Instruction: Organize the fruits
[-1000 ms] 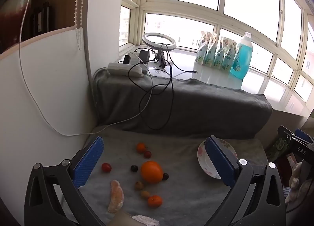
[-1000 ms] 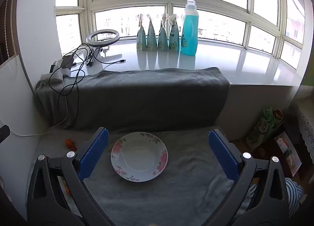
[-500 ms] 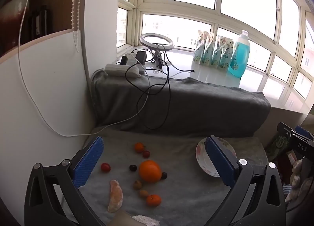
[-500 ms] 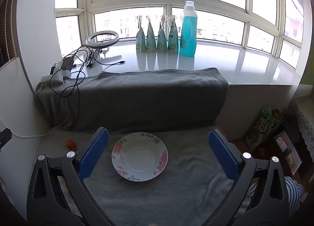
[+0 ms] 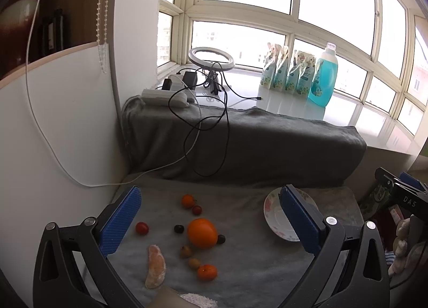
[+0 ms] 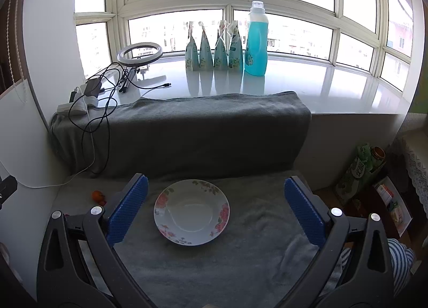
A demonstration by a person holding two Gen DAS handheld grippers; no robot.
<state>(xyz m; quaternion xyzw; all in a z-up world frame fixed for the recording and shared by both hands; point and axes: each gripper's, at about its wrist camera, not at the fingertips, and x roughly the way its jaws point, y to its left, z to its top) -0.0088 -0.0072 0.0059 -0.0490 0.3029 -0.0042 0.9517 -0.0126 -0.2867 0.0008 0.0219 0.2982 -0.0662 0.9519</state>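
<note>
overhead, left gripper hanging w/ blue pads spread wide, gripping nothing, above the big round orange fruit, peeled pale-orange segment & small red cherry tomato lying scattered on the grey fleece blanket. right gripper likewise gaping, unloaded, hovering over the white floral-rimmed plate, sitting bare, well apart from fruits.

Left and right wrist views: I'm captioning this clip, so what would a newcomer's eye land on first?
Probably the big orange, bright among small fruits scattered on the grey blanket between the open left gripper fingers. Next, the empty floral plate, centred before the open right gripper.
</note>
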